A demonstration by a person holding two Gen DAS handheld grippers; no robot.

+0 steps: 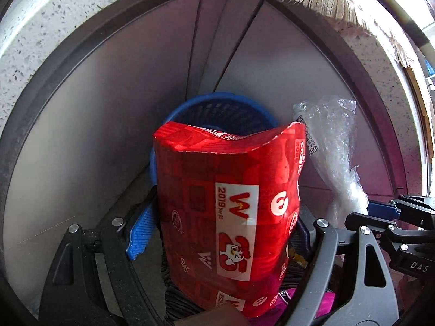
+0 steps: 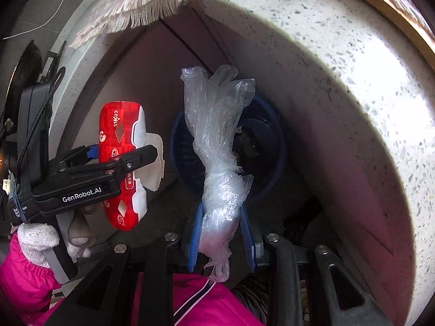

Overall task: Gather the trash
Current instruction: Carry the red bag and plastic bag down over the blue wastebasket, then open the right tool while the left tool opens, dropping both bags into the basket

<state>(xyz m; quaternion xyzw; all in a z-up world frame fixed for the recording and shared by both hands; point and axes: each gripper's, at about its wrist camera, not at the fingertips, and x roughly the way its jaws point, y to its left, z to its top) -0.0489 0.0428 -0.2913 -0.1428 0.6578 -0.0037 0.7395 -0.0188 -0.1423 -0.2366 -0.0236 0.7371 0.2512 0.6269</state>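
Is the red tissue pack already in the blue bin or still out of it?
Out. The red tissue pack sits clamped between the left gripper's jaws, above the blue bin, whose rim shows beyond it.

Carton [image 1: 228, 203] left of plastic wrap [image 1: 334, 157] — both above bin [image 1: 217, 108].

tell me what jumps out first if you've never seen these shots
A bright red printed package fills the middle of the left wrist view, clamped in the left gripper. Beside it, the right gripper pinches a crumpled clear plastic bag. Both hang above a blue mesh bin under a speckled stone counter.
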